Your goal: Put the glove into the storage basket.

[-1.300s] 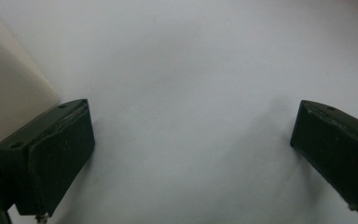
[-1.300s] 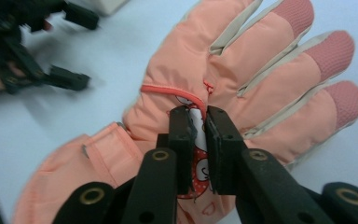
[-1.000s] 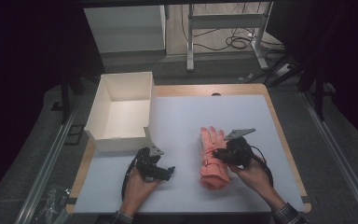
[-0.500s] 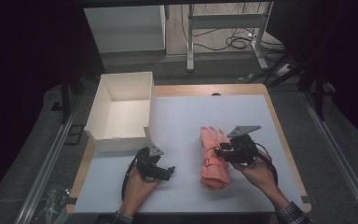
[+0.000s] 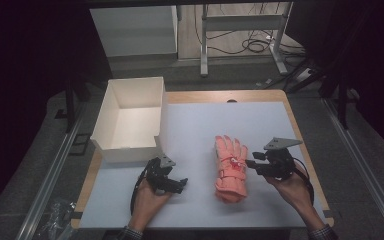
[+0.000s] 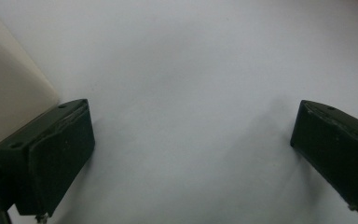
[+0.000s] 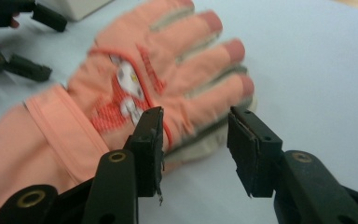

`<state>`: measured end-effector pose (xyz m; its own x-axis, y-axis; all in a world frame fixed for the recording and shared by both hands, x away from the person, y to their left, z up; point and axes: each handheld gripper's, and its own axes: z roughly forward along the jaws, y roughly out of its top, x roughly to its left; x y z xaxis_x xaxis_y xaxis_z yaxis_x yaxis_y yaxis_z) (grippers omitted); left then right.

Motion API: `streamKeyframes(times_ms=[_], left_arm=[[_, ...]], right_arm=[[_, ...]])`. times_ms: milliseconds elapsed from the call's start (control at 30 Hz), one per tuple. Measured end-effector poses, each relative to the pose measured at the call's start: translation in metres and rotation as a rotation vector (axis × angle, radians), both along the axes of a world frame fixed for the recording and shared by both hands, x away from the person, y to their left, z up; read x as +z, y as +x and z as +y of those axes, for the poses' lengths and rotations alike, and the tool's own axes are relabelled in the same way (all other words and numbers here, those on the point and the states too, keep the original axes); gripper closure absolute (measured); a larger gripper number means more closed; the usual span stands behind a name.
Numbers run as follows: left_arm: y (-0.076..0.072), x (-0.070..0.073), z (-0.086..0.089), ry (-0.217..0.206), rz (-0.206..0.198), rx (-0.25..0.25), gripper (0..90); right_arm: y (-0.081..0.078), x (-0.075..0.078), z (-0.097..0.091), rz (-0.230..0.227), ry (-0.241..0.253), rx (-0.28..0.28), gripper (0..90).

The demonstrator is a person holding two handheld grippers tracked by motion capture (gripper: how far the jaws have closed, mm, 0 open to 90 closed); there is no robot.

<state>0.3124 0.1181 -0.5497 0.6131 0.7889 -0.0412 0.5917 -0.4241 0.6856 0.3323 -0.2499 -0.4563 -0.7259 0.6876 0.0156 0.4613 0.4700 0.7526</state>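
Observation:
An orange padded glove [image 5: 230, 167] with a cartoon patch lies flat on the white mat [image 5: 220, 120], fingers pointing away from me. In the right gripper view the glove [image 7: 121, 88] spreads across the left and centre. My right gripper [image 5: 250, 164] is at the glove's right side, level with the knuckles. It [image 7: 196, 149] is open, and the glove's little-finger edge shows just beyond the gap. My left gripper [image 5: 180, 184] rests low on the mat, left of the glove and apart from it. It [image 6: 191, 154] is wide open over bare mat.
An open white box [image 5: 130, 117] stands at the mat's left rear, and its wall [image 6: 9, 93] is close beside the left jaw. The wooden table edge [image 5: 305, 150] runs along the right. The other gripper [image 7: 23, 46] shows beyond the glove.
The right gripper has shifted slightly to the right beside the glove. The left gripper and the glove have stayed where they were.

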Motion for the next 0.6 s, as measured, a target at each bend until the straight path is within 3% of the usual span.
streamKeyframes(times_ms=[167, 300, 433, 600], left_arm=[[0.000, 0.000, 0.000, 0.000, 0.000, 0.001, 0.0], [0.000, 0.000, 0.000, 0.000, 0.000, 0.001, 0.0], [0.000, 0.000, 0.000, 0.000, 0.000, 0.001, 0.0], [0.000, 0.000, 0.000, 0.000, 0.000, 0.001, 0.0]], right_arm=[[-0.007, -0.020, -0.015, 0.015, 0.033, 0.006, 55.4], [-0.020, -0.038, -0.020, 0.051, 0.042, 0.044, 71.5], [-0.028, -0.050, -0.021, 0.082, 0.016, 0.069, 84.6], [-0.035, -0.060, -0.019, 0.102, 0.034, 0.099, 88.7]])
